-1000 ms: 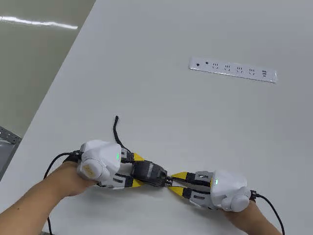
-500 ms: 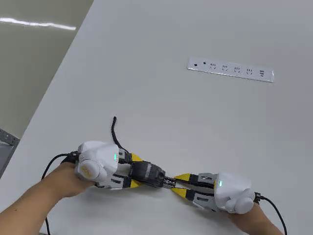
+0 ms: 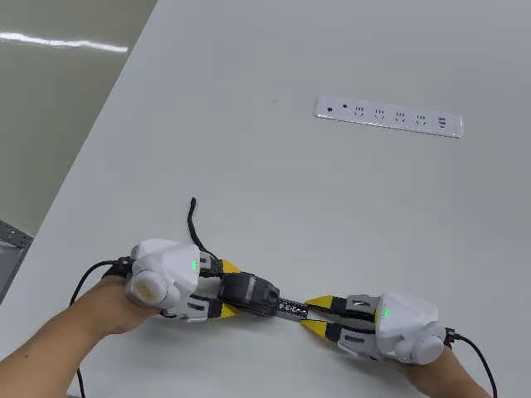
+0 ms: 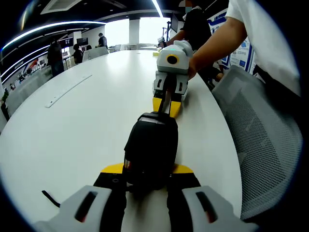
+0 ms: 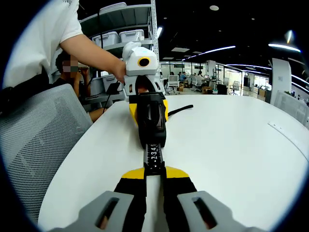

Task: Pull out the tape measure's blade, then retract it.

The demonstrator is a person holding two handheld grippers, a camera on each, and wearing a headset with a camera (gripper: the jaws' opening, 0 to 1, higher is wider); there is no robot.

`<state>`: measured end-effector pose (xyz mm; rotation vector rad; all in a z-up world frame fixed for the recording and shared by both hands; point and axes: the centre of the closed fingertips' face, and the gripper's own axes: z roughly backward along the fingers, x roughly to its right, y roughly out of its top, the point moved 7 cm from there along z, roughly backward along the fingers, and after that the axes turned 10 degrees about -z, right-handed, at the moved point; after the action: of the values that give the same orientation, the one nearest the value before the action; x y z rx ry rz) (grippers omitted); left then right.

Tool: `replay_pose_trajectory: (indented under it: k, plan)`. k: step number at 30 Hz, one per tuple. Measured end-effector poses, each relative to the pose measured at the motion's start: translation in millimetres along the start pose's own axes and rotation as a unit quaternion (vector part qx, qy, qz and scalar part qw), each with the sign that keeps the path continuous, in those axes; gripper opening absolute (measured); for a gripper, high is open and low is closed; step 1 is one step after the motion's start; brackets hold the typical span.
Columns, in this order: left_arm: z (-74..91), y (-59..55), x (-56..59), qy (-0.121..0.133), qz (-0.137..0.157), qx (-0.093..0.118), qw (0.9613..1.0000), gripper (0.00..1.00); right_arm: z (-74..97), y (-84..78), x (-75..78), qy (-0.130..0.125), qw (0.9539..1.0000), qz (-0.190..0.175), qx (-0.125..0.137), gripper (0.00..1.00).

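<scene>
The black tape measure (image 3: pixel 249 293) lies on the white table (image 3: pixel 290 191), close to the edge on the person's side; the left gripper (image 3: pixel 230 288) has its yellow-tipped jaws closed against the two sides of the case; a short length of blade (image 3: pixel 292 309), dark with white numerals, runs from the case to the right gripper (image 3: pixel 316 313), whose jaws are pinched almost together on the blade's end; a white power strip (image 3: pixel 388 117) lies well apart, farther back.
</scene>
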<state>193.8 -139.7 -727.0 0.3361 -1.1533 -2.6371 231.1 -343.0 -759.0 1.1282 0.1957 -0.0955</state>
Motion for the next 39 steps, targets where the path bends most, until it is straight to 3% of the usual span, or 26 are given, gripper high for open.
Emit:
replay_pose_trajectory:
  k: [39]
  plan:
    - [-0.5,0.0,0.7,0.003,0.005,-0.002,1.0000,0.28,44.3,-15.9,3.1,-0.007,0.9998,-0.016,-0.003,0.10]
